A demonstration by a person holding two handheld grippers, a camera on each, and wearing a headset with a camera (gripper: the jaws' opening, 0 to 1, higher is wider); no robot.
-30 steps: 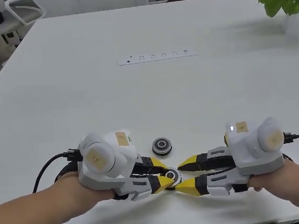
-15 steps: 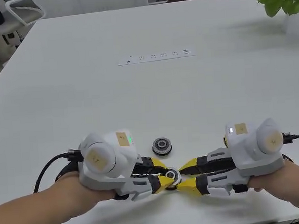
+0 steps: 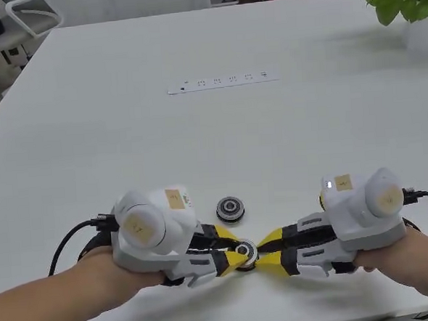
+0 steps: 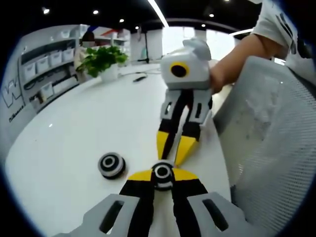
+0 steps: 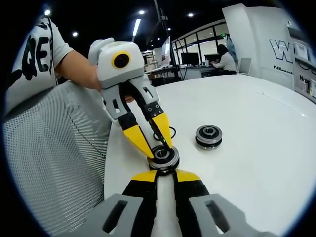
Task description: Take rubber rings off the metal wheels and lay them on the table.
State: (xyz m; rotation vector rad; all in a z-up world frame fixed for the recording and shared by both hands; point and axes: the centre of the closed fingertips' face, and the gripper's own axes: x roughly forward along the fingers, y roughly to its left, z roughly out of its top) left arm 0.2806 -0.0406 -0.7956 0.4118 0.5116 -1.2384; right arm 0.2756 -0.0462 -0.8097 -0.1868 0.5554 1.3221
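Note:
A metal wheel with a black rubber ring is held just above the white table near its front edge. My left gripper is shut on it from the left; its yellow tips clamp the wheel on both sides. My right gripper meets it from the right, jaws closed together on the near rim of the wheel. A second ringed wheel lies flat on the table just beyond, also seen as the second wheel and second wheel.
A white power strip lies mid-table. A potted plant stands at the far right corner, an office chair beyond the far left. A grey mesh chair back is close behind the table's front edge.
The right gripper's jaws, spread a second ago, have closed onto the wheel's edge. The left gripper and the held wheel have stayed in place.

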